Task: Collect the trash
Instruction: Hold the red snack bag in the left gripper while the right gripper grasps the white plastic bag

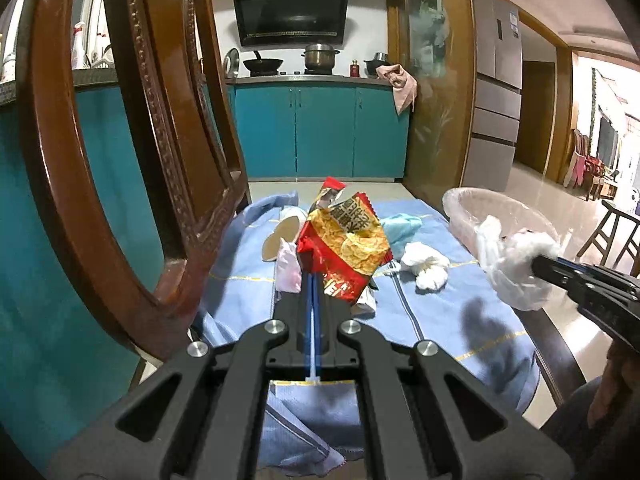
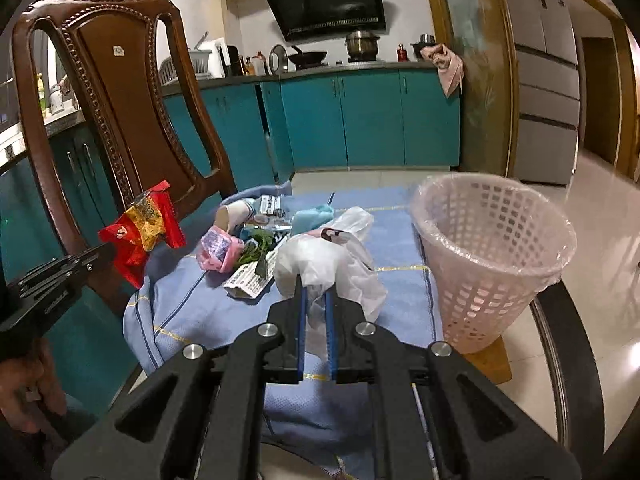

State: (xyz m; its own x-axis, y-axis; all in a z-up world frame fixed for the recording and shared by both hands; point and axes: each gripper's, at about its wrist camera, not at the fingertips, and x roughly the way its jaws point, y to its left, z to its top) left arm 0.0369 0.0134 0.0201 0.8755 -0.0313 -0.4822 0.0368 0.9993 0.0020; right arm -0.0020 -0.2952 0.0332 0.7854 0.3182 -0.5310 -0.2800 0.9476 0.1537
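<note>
Crumpled red-yellow snack bag (image 1: 344,240) (torn top) pinched in left gripper (image 1: 314,280); white plastic bag (image 2: 324,264) in right gripper (image 2: 314,292).

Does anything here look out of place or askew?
Yes. The white plastic lattice wastebasket stands on the table's blue cloth beside the trash, resting on a small wooden block, not on the floor.
</note>
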